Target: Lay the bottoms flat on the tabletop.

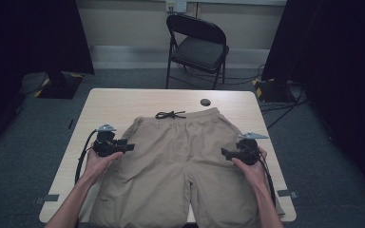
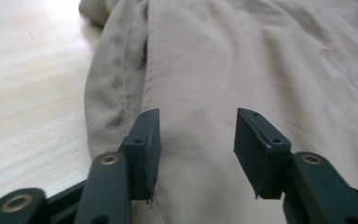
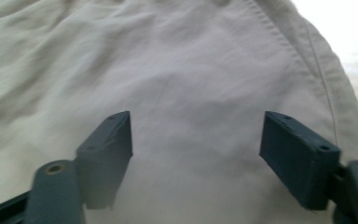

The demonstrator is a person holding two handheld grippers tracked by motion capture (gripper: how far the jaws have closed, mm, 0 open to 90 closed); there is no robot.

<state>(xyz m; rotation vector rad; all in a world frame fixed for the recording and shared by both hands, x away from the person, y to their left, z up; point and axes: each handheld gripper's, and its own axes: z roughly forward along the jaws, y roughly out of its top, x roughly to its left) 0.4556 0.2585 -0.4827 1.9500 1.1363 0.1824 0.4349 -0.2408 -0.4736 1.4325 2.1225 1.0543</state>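
I had a pair of beige woven-fabric shorts (image 1: 180,161) spread flat on the pale wooden rectangular counter (image 1: 123,99), waistband toward the far edge and both legs running back to the near edge. The black drawstring (image 1: 170,114) lay in a loose bow on the counter just beyond the waistband, and a small dark round disc (image 1: 205,102) sat near it, farther toward the far edge.

My left gripper (image 1: 129,147) hovered at the left side of the shorts, near the hip seam, its jaws pointing inward across the fabric. In the left gripper view its jaws stood apart with bare cloth (image 2: 242,70) between them and nothing pinched; the folded side seam ran past the left jaw, with the counter (image 2: 28,93) beyond.

My right gripper (image 1: 224,153) sat at the right side of the shorts, also pointing inward. In the right gripper view its jaws were spread wide above smooth fabric (image 3: 168,84), clamping nothing, the stitched side seam curving away at the upper right.

A black folding metal chair (image 1: 197,47) stood beyond the counter.
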